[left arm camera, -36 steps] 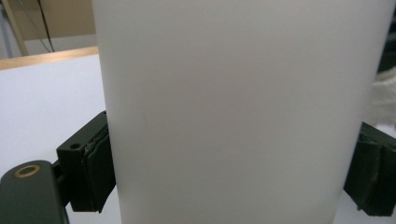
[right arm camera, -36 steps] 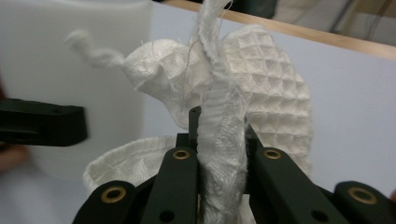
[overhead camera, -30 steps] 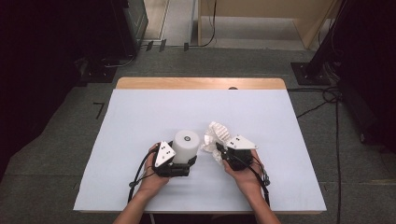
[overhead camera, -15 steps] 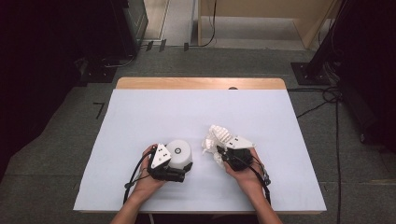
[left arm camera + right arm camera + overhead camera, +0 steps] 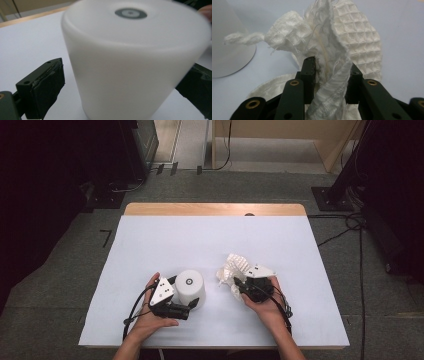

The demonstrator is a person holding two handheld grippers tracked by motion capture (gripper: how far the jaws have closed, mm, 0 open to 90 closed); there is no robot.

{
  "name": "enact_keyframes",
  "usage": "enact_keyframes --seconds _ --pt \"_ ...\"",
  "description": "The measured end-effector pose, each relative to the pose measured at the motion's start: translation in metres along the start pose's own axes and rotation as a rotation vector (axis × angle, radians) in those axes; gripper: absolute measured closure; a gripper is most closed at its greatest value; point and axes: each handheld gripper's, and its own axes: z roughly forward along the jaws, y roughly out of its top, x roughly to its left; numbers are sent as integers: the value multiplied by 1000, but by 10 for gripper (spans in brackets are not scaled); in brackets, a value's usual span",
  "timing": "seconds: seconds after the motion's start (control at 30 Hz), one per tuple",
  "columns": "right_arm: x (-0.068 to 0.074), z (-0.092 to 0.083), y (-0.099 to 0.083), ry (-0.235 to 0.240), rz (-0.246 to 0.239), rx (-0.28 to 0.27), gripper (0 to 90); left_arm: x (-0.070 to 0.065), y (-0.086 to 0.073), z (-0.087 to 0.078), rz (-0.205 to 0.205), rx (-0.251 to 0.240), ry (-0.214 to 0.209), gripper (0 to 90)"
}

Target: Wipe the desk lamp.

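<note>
— Waffle-weave white cloth [image 5: 352, 37], frayed at its edges, crumpled into an upright ridge just right of the roll; where is the roll?

— White, smooth paper roll [image 5: 190, 287], a squat cylinder standing on end, long axis vertical, on the pale blue table cover [image 5: 210, 240]; left gripper [image 5: 192, 306] spread wide around it, one pad visibly clear.

— And the right gripper [image 5: 329, 72]?

— Jaws have just been opening; a cloth fold stands between them, loosely.
</note>
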Motion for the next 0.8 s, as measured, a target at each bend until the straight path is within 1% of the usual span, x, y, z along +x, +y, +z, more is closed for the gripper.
enact_keyframes --seconds 0.03,0.07,0.1,0.13,0.17,0.2,0.3,0.33,0.37,0.4,0.47,0.5,0.57,0.6,0.63,0.67,0.7,0.73,0.77,0.8 --pt "0 -1 0 -3 4 -6 658 1 0 -2 -7 -9 -16 0" --pt "0 -1 0 -3 4 -6 658 1 0 -2 -7 -9 -16 0" --pt "0 -2 1 -15 -1 -14 643 2 0 -4 -12 -19 -26 0" --pt "0 -5 2 -50 -4 -19 622 3 0 -5 -16 -22 -28 0" --pt "-2 -7 3 -84 2 -22 606 4 0 -5 -18 -25 -29 0" --pt "-7 -9 3 -110 24 -19 579 4 -1 -5 -23 -29 -36 0" --pt "-21 -12 0 -159 85 -8 552 3 -1 -5 -29 -38 -37 0" --pt "-21 -12 0 -159 85 -8 552 4 -1 -5 -29 -42 -37 0" --pt "-33 -16 -2 -173 146 -9 566 5 -1 -6 -34 -48 -47 0" --pt "-37 -17 -3 -168 166 -5 616 6 -2 -6 -38 -51 -52 0" --pt "-47 -21 -6 -133 202 -13 727 7 -2 -6 -50 -54 -65 0" --pt "-50 -22 -7 -126 215 -16 778 8 -2 -6 -54 -58 -71 0" --pt "-54 -25 -8 -137 232 -26 843 8 -3 -7 -64 -71 -79 0" --pt "-56 -28 -8 -136 245 -41 853 9 -2 -7 -71 -77 -84 0" --pt "-57 -32 -8 -132 260 -76 861 9 -2 -7 -72 -77 -85 0" --pt "-57 -36 -8 -131 263 -101 864 9 -3 -7 -73 -78 -85 0" --pt "-56 -41 -6 -139 262 -140 869 8 -3 -7 -73 -77 -83 0" --pt "-56 -41 -6 -139 262 -140 869 8 -3 -7 -73 -77 -83 0" --pt "-50 -53 1 -141 222 -214 871 7 -4 -5 -73 -77 -78 0" --pt "-47 -56 3 -128 203 -234 870 7 -4 -4 -72 -75 -72 0"
